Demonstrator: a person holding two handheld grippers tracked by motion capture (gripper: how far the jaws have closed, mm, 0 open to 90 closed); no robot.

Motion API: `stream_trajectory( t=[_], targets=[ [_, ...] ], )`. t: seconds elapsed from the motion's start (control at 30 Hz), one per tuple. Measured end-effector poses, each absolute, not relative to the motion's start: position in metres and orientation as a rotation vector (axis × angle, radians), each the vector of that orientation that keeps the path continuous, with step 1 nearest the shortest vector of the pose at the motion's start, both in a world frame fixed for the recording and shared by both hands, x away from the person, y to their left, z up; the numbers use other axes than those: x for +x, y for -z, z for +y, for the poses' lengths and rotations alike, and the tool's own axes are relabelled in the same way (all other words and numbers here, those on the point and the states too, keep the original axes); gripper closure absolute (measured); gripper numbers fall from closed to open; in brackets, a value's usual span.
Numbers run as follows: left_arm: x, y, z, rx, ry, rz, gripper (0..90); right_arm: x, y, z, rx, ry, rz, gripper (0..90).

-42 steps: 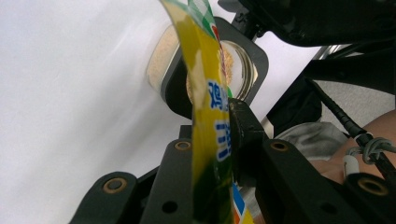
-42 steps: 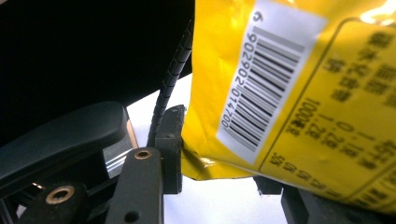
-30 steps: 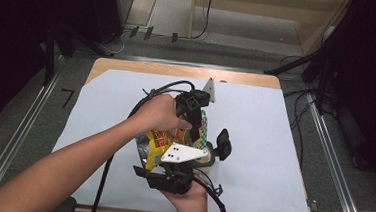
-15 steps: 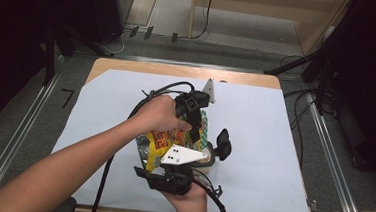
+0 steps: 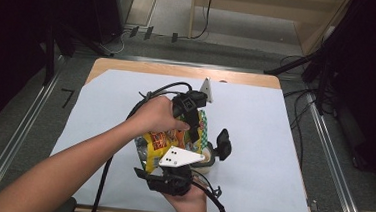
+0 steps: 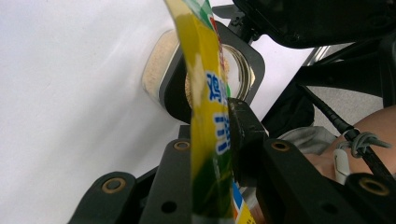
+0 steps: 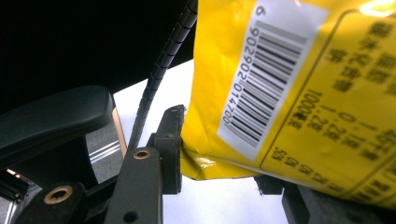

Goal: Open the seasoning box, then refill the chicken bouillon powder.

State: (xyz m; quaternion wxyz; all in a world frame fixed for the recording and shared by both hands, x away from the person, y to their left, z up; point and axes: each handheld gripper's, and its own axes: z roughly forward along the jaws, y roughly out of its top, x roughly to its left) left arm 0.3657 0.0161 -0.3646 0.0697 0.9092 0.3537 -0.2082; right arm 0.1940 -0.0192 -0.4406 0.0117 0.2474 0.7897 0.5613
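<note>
A yellow printed bag [image 5: 156, 141] is held up over the white sheet near the table's front middle. My left gripper [image 5: 193, 132] comes in from the left and is shut on the bag's thin upper edge [image 6: 205, 70]. Just past that edge lies a clear jar of pale granules [image 6: 154, 70] with a black collar round its mouth. In the high view this jar [image 5: 208, 157] sits right of the bag, its black lid [image 5: 222, 143] flipped back. My right gripper [image 5: 170, 161] reaches up from below, and the bag's barcode corner [image 7: 261, 93] fills the space between its jaws [image 7: 224, 163].
A white sheet [image 5: 274, 132] covers the wooden table [image 5: 238, 77]. Black cables [image 5: 152, 92] loop behind the left hand. Metal rails [image 5: 18, 134] run along both sides of the table. A large black part [image 7: 51, 121] sits left of the right gripper's jaws.
</note>
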Motion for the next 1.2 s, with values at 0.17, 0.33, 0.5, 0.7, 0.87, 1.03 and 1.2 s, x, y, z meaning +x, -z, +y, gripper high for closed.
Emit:
stream_trajectory(
  t=[0.17,0.33,0.5,0.7,0.87,1.03,1.2],
  targets=[
    [0.365,0.365,0.018,2.722,0.623,1.053,81.6,0.194,0.441,-0.018,0.762,-1.737,2.464,61.7],
    [0.366,0.364,0.02,2.709,0.626,1.043,81.6,0.194,0.442,-0.018,0.757,-1.738,2.464,61.3],
    [0.365,0.364,0.022,2.696,0.622,1.02,81.8,0.194,0.442,-0.018,0.753,-1.722,2.467,61.2],
    [0.365,0.363,0.025,2.672,0.619,0.997,82.6,0.193,0.443,-0.017,0.734,-1.693,2.463,61.1],
    [0.365,0.364,0.03,2.646,0.619,0.981,85.5,0.192,0.445,-0.015,0.694,-1.66,2.453,58.9],
    [0.364,0.364,0.036,2.616,0.613,0.975,87.0,0.19,0.448,-0.013,0.672,-1.648,2.449,56.2],
    [0.363,0.363,0.041,2.59,0.605,0.963,87.0,0.191,0.45,-0.012,0.673,-1.642,2.459,56.3]
  ],
)
